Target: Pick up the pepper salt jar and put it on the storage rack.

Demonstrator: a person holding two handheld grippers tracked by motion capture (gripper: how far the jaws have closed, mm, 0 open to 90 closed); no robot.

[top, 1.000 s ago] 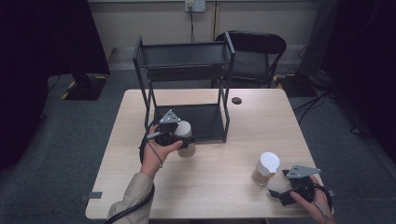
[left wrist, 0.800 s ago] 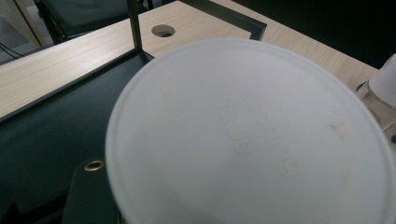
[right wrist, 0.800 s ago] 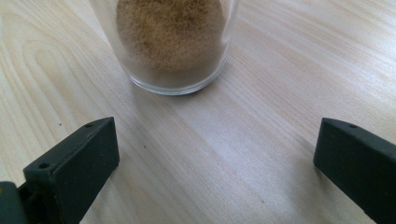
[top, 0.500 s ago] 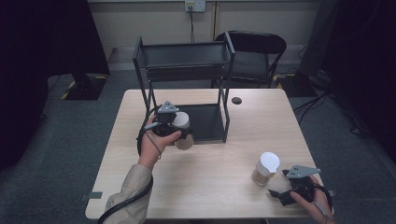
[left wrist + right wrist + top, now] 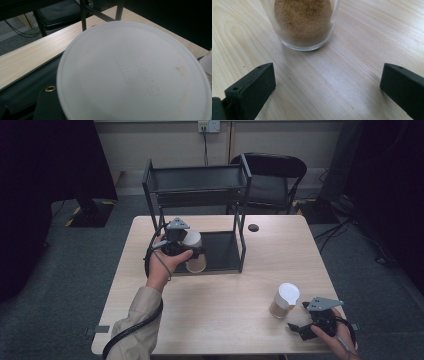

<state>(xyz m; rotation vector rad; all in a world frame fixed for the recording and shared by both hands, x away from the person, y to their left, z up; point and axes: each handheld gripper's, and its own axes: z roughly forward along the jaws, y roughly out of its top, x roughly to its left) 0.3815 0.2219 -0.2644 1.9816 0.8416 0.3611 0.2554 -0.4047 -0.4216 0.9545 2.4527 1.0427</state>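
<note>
White-lidded cup (image 5: 195, 251) clamped in left gripper (image 5: 176, 240) jaws; right gripper (image 5: 307, 320) jaws wide, empty, near powder-filled jar (image 5: 305, 22).

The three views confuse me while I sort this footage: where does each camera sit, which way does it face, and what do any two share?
High view: above the person's side, facing forward and down at the table; both forearms, left tool, right tool.
Left gripper view: rides the left tool, facing its cup's white lid.
Right gripper view: rides the right tool, low, facing the second cup; two black jaws apart.
Shared: high and left views show the rack.
</note>
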